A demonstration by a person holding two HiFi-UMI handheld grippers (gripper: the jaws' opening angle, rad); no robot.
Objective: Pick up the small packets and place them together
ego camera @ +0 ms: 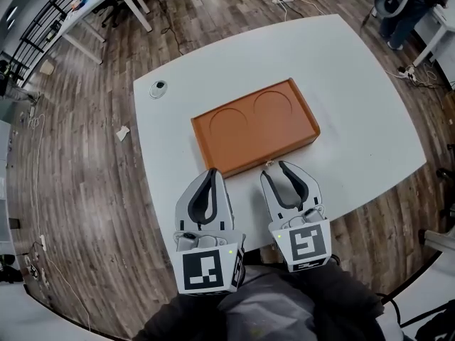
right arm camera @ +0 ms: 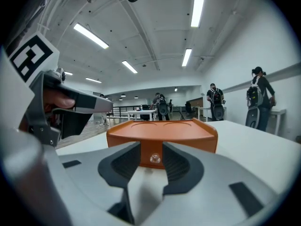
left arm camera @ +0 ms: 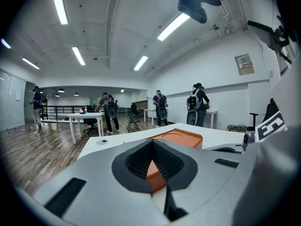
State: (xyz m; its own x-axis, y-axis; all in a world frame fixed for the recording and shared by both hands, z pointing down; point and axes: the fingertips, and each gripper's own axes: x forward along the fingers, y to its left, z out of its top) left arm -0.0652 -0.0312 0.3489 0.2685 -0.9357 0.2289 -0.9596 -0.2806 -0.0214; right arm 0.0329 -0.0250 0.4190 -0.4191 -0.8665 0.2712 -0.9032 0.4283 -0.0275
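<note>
Orange tray, left claw closed empty, right claw half open around small clear packet

No readable words, brands or numbers anywhere. Only black-and-white square markers on the cubes of the left gripper and the right gripper, block patterns rather than letters. High on the far wall in the left gripper view, a small framed panel, print too small to read.
</note>
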